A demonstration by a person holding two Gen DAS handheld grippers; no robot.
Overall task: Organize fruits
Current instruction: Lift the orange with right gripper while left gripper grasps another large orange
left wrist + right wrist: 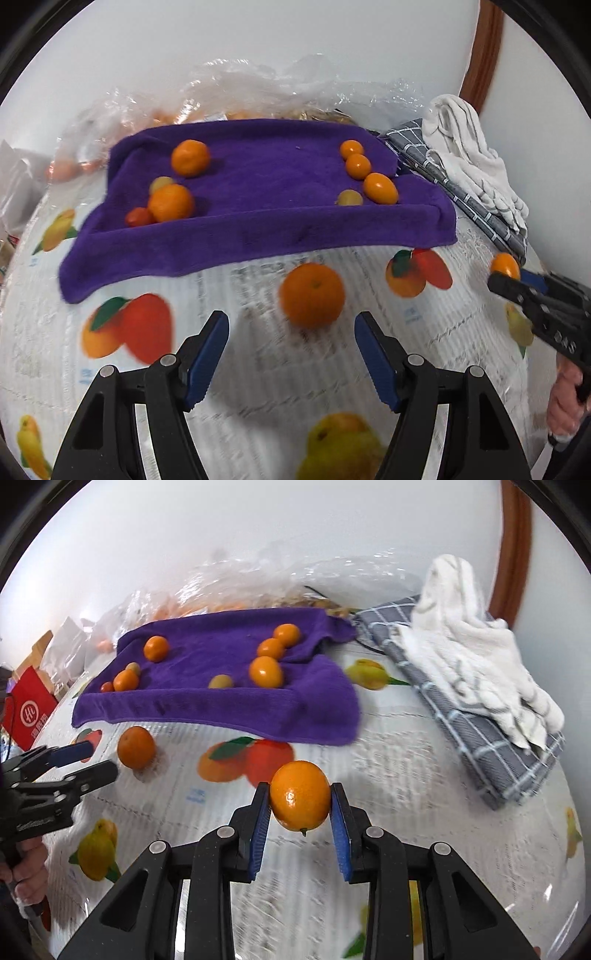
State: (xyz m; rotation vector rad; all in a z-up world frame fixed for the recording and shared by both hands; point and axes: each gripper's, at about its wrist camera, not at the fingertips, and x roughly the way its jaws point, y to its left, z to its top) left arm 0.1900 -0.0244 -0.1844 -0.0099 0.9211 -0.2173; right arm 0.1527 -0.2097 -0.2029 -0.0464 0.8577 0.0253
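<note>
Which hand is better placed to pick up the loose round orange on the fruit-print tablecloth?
Left. The left gripper is open, with the loose round orange just ahead; the right gripper already clamps a small oval orange fruit.

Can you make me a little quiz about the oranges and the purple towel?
1. True or false: the right gripper is shut on a small orange fruit.
2. The loose mandarin in front of the open left gripper lies: A) on the purple towel, B) on the fruit-print tablecloth, C) on the white cloth.
3. Fill in: the white cloth lies on a folded grey ______ cloth.

Key: 1 true; 2 B; 3 checked.
</note>
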